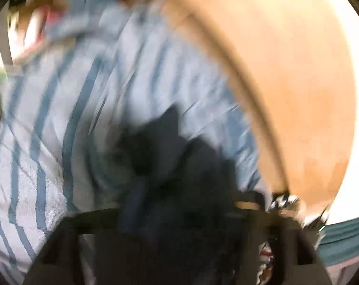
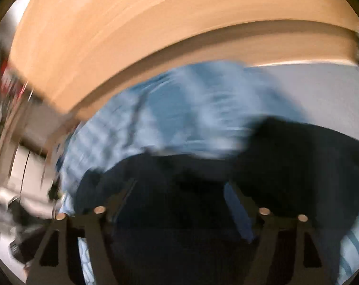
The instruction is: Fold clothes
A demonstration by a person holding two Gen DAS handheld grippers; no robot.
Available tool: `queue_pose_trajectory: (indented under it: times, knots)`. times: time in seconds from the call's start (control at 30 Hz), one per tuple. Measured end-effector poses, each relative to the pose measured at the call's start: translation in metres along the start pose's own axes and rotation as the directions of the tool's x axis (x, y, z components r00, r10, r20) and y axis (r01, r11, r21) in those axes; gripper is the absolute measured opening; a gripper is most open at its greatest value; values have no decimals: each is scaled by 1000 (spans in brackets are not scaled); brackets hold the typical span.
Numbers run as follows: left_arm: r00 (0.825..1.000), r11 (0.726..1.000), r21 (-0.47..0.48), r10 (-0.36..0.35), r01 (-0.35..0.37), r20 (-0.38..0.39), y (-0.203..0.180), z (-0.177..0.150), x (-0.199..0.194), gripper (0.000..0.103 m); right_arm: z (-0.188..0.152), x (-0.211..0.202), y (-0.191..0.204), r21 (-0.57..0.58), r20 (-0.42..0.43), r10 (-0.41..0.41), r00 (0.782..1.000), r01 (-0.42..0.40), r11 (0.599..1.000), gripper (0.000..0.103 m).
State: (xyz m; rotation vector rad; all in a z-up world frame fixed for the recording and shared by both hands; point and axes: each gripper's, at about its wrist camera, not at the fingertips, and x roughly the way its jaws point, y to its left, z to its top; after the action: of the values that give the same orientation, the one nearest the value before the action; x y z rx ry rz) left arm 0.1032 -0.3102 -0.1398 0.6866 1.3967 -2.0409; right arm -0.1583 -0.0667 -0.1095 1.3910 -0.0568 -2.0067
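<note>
Both views are heavily smeared. A dark navy garment (image 1: 170, 147) lies on pale cloth with blue stripes (image 1: 67, 99). My left gripper (image 1: 170, 216) hangs over the garment's near part. Its black fingers (image 1: 60, 244) stand wide apart, with dark cloth lying between them and no pad seen pressing on it. In the right wrist view the same dark garment (image 2: 298, 156) fills the lower half, and light blue striped cloth (image 2: 179, 104) lies beyond it. My right gripper (image 2: 179, 185) is open above it, fingers (image 2: 98, 232) spread with dark fabric below the gap.
A tan wooden board (image 1: 286, 66) curves along the far side of the striped cloth, seen also as a wooden board (image 2: 132, 38) across the top of the right wrist view. Blurred clutter (image 2: 18, 166) sits at the left. A teal strip (image 1: 345, 239) shows at the lower right.
</note>
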Motion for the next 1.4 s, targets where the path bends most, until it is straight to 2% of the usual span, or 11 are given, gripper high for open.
queue_pose_trajectory:
  times: [0.17, 0.37, 0.43, 0.5, 0.6, 0.9, 1.03, 1.1, 1.2, 1.3, 1.4]
  knots:
    - [995, 972, 210, -97, 102, -37, -58, -22, 14, 78, -18, -35, -115, 236, -33, -283, 959, 282, 930, 89]
    - [891, 878, 413, -34, 243, -452, -129, -81, 143, 29, -30, -15, -155, 336, -48, -120, 992, 129, 933, 86]
    - [860, 860, 434, -12, 270, -511, -137, -102, 157, 29, -25, -15, -147, 292, -24, -103, 994, 106, 950, 72]
    - [818, 873, 370, -55, 317, -572, -138, -112, 168, 29, -17, -16, -137, 230, -11, -101, 995, 101, 968, 33]
    - [773, 915, 241, -110, 324, -624, -133, -112, 181, 55, -4, -25, -130, 187, 36, -121, 992, 112, 976, 15]
    - [890, 876, 429, -1, 221, -456, -155, -86, 190, 60, 39, -73, -92, 31, 216, -155, 964, 152, 988, 11]
    - [855, 788, 559, 83, 258, -512, -163, -99, 203, 60, 47, -73, -76, -9, 248, -156, 956, 164, 986, 11]
    - [840, 794, 531, 49, 295, -540, -165, -108, 212, 57, 50, -71, -70, -10, 256, -144, 956, 152, 988, 11]
    - [878, 836, 487, 12, 253, -478, -165, -98, 214, 7, 51, -78, -58, -33, 297, -136, 945, 152, 988, 11]
    - [921, 879, 435, -13, 196, -389, -155, -73, 202, 6, 51, -93, -50, -57, 369, -152, 917, 185, 981, 11]
    - [940, 864, 490, 64, 117, -336, -149, -67, 199, 6, 61, -81, -69, 13, 327, -267, 906, 278, 960, 20]
